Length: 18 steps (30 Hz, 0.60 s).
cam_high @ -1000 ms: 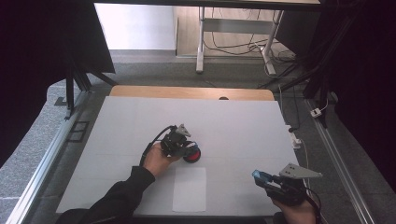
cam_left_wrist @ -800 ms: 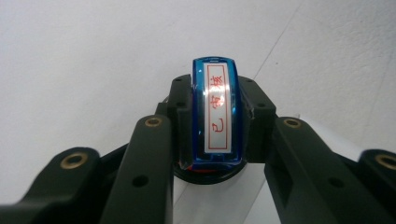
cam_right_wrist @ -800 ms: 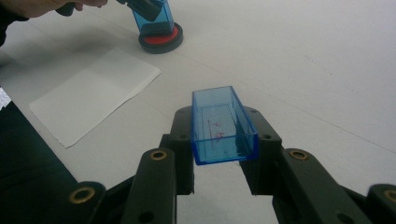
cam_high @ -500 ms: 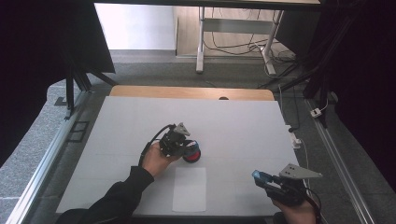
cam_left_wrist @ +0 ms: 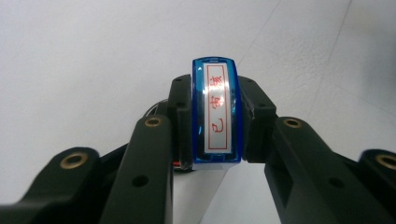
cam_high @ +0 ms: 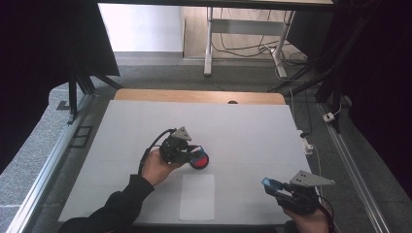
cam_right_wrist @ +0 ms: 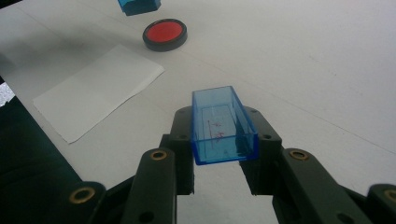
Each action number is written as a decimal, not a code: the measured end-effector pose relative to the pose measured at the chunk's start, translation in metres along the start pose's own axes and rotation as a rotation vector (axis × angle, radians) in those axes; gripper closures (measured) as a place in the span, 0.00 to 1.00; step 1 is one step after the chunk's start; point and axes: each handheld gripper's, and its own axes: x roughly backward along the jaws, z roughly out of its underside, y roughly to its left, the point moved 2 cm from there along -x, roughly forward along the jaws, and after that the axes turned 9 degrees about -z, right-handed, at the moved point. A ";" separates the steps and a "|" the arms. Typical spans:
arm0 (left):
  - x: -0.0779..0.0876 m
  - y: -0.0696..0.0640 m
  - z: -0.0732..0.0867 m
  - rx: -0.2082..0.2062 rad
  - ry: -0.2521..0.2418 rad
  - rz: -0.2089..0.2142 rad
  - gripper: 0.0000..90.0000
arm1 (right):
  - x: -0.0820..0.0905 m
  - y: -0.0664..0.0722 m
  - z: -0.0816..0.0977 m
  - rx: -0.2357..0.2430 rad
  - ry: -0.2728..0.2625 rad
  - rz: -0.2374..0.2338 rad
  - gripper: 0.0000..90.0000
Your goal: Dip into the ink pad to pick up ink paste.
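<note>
My left claw (cam_left_wrist: pixel 215 122) clamps a blue stamp (cam_left_wrist: pixel 215 112), face up, just above the red ink pad (cam_high: pixel 199 160) at the white table's (cam_high: pixel 252 126) middle, while my right claw (cam_right_wrist: pixel 219 135) at five o'clock grips the stamp's clear blue cap (cam_right_wrist: pixel 223 125), the paper slip (cam_high: pixel 197 196) between them.

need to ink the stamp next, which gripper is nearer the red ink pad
Left. The left gripper, shut on the blue stamp, hangs right beside the red ink pad. The right gripper, holding the blue cap, sits far off at the table's near right corner.
</note>
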 end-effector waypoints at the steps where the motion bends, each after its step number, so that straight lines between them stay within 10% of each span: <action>1: 0.001 -0.001 0.000 0.000 -0.003 0.002 0.77 | 0.000 0.000 0.000 0.000 0.000 0.000 0.76; 18: 0.021 -0.015 -0.001 -0.029 -0.024 0.046 0.77 | 0.000 0.002 0.000 0.016 0.002 0.000 0.76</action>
